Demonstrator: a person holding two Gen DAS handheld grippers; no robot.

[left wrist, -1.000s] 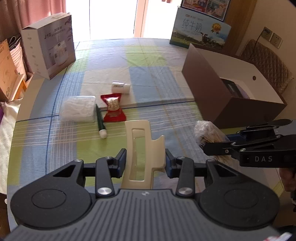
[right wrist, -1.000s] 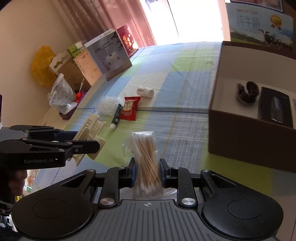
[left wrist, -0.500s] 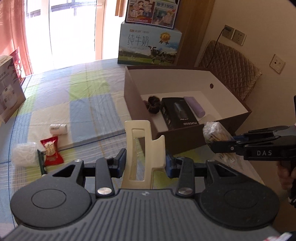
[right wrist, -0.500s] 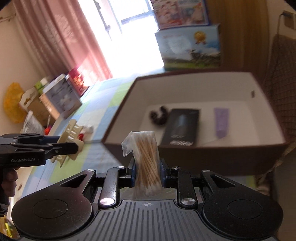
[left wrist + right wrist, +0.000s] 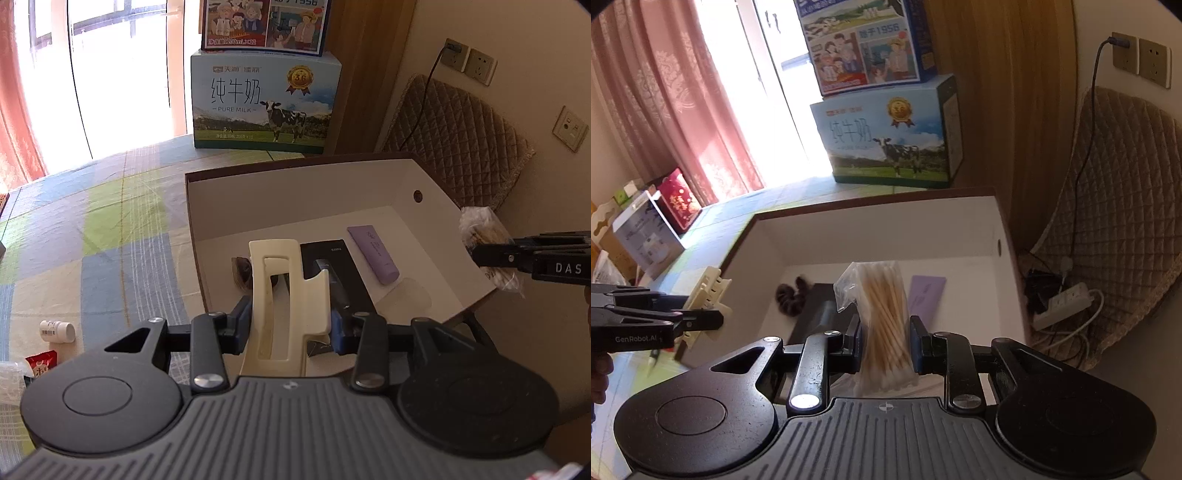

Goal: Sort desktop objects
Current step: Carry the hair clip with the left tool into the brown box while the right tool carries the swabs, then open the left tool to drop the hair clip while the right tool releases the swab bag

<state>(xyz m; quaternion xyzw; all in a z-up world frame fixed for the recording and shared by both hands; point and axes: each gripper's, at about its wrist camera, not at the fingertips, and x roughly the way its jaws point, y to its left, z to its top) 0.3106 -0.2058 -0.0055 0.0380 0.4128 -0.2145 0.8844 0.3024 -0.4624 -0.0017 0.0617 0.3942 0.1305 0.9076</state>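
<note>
While clamped upright, the hair clip (image 5: pixel 284 295) looks cream, glossy

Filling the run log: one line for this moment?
left gripper: holds hair claw | right gripper: holds cotton swabs | both over box

The milk carton (image 5: pixel 266 103) at the tabletop's far edge reads "纯牛奶", "PURE MILK", with "3.6" on its gold medal. The picture box (image 5: pixel 866 48) stacked on it shows "1956". The right hand-held gripper (image 5: pixel 476 254) carries "DAS"; the left hand-held gripper (image 5: pixel 718 319) carries "GenRobot.AI"
</note>
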